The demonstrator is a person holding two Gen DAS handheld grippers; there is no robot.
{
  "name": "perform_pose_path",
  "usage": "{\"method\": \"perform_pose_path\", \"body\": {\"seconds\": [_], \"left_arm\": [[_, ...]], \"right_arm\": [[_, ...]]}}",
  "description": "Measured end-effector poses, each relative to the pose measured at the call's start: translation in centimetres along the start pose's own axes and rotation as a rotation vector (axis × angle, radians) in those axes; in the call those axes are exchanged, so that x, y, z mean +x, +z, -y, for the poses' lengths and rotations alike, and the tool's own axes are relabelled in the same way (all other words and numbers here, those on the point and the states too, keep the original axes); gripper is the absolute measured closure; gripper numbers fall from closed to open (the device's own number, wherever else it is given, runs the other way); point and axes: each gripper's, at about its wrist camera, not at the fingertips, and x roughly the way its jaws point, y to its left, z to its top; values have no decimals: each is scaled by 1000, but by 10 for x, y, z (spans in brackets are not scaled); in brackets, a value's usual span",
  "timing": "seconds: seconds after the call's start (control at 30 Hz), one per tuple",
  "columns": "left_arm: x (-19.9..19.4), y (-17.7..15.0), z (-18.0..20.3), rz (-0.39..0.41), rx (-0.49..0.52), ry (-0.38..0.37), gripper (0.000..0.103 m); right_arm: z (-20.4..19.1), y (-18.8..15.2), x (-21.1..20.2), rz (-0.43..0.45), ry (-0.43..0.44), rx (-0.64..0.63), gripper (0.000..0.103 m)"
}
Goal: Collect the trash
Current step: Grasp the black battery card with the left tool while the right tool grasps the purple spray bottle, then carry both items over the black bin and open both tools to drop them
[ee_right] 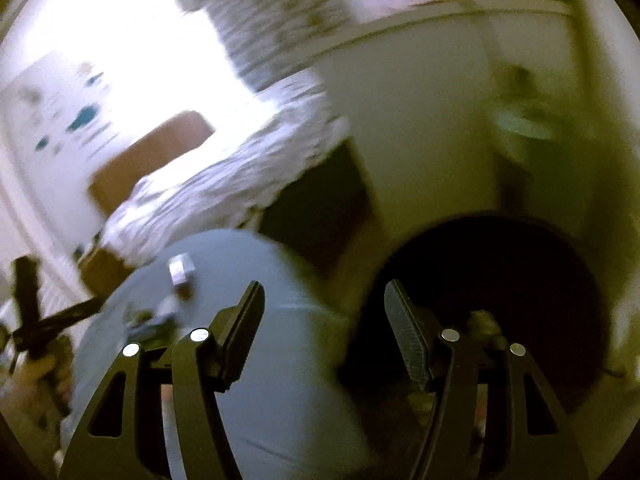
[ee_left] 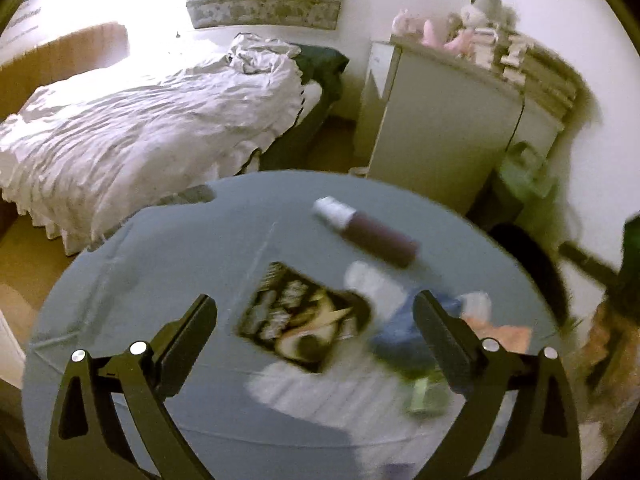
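Observation:
A round table with a grey cloth carries the trash. In the left wrist view my left gripper is open and empty above a dark printed wrapper. Beside it lie a blue wrapper, white crumpled paper, a small green piece, an orange-pink wrapper and a dark purple bottle with a white cap. In the blurred right wrist view my right gripper is open and empty, over the gap between the table and a dark round bin.
An unmade bed with white bedding stands behind the table. A white cabinet with soft toys on top is at the back right. The dark bin sits at the table's right edge. The left gripper's handle shows in the right wrist view.

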Motion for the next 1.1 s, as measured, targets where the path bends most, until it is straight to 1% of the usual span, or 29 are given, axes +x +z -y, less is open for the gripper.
{"method": "perform_pose_path", "body": {"seconds": [0.1,0.2,0.27,0.33,0.37,0.4,0.47,0.53,0.63,0.7,0.73,0.77,0.87,0.93,1.03,1.1], "left_arm": [[17,-2,-2,-51,71,-3,6],[22,-7,0,-66,138,-14,6],[26,-8,4,-72,186,-10,6],[32,-8,4,-83,209,-7,6],[35,-8,2,-91,205,-22,7],[39,-8,-1,-101,186,-49,17],[44,-7,-9,-119,152,-80,32],[46,-7,-20,-118,88,-133,36],[44,-7,-29,-107,54,-163,41],[43,-8,-30,-102,57,-171,42],[42,-9,-29,-99,64,-172,42],[40,-11,-30,-96,67,-172,43],[34,-16,-32,-87,55,-169,44],[28,-19,-37,-81,28,-180,45],[14,-21,-44,-54,-15,-200,45],[1,-22,-47,-28,-40,-214,45]], "right_arm": [[-49,16,22,-61,61,-113,40],[-102,40,61,-152,124,-225,40],[-125,52,86,-207,142,-265,40],[-149,61,114,-262,148,-325,40],[-156,63,124,-279,144,-346,40],[-168,62,142,-314,131,-377,40],[-179,58,164,-367,112,-413,41],[-190,53,185,-421,102,-442,43],[-198,43,208,-486,62,-478,47],[-194,35,218,-518,33,-488,58],[-195,33,220,-515,20,-499,60],[-194,31,220,-510,17,-510,65],[-195,28,216,-509,20,-510,67],[-194,29,209,-489,27,-498,67],[-183,32,182,-438,68,-438,69],[-172,37,157,-386,106,-369,72]]}}
